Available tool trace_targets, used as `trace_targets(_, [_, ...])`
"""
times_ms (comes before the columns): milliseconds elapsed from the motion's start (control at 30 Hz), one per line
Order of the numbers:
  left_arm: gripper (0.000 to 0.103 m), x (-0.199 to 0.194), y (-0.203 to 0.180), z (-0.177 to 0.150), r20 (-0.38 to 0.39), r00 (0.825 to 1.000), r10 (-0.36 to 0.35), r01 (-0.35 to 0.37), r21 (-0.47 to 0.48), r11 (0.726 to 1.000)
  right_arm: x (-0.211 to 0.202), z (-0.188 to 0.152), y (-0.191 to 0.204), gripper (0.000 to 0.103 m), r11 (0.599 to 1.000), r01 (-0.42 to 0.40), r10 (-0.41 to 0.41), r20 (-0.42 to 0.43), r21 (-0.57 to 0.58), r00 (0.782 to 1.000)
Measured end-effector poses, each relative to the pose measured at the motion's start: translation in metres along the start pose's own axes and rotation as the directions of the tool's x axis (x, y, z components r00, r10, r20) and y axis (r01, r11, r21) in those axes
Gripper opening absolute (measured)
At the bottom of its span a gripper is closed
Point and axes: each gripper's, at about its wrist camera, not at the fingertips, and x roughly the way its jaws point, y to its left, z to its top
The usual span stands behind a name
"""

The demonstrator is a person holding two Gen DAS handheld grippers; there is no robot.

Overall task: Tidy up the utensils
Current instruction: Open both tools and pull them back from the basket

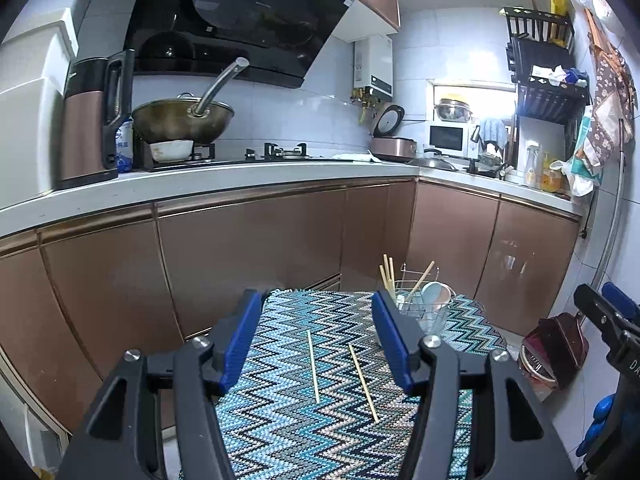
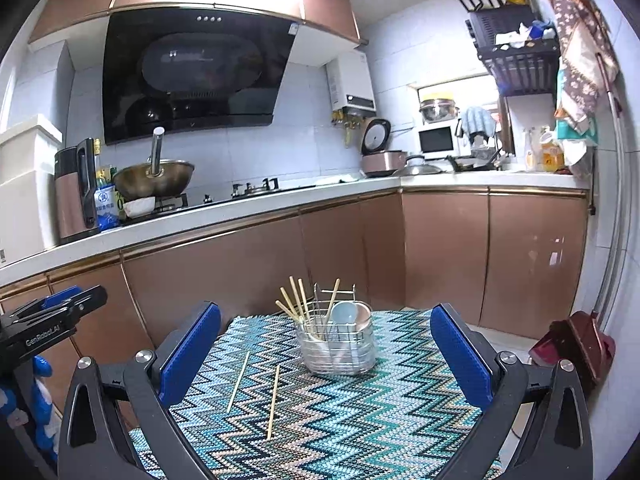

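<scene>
Two loose wooden chopsticks lie side by side on the zigzag-patterned mat [image 1: 280,420] [image 2: 360,420], one to the left [image 1: 313,366] [image 2: 238,381] and one to the right [image 1: 363,382] [image 2: 273,400]. At the mat's far end stands a wire utensil holder [image 1: 428,312] [image 2: 340,350] with several chopsticks, a light blue spoon [image 2: 344,312] and a pinkish one in it. My left gripper [image 1: 318,304] hovers open above the mat, and the loose chopsticks lie below and ahead of its fingers. To its right, my right gripper [image 2: 326,314] is open very wide, empty, and faces the holder.
Brown cabinet doors [image 1: 248,256] and a white counter [image 2: 224,212] run behind the table, with a wok [image 1: 182,118] and a kettle [image 1: 94,120] on top. A dark red dustpan [image 2: 576,344] stands on the floor at the right. The mat's far edge ends just past the holder.
</scene>
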Motion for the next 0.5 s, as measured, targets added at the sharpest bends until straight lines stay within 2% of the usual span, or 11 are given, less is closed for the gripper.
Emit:
trace_targets(267, [0.056, -0.008, 0.011, -0.006, 0.025, 1.000, 0.010, -0.010, -0.005, 1.000, -0.009, -0.005, 0.003, 0.103, 0.999, 0.036, -0.036, 0.027, 0.000, 0.999])
trace_targets(500, [0.056, -0.010, 0.015, -0.012, 0.055, 0.998, 0.018, -0.017, -0.010, 1.000, -0.011, -0.011, -0.007, 0.103, 0.999, 0.001, -0.004, 0.049, 0.053, 0.999])
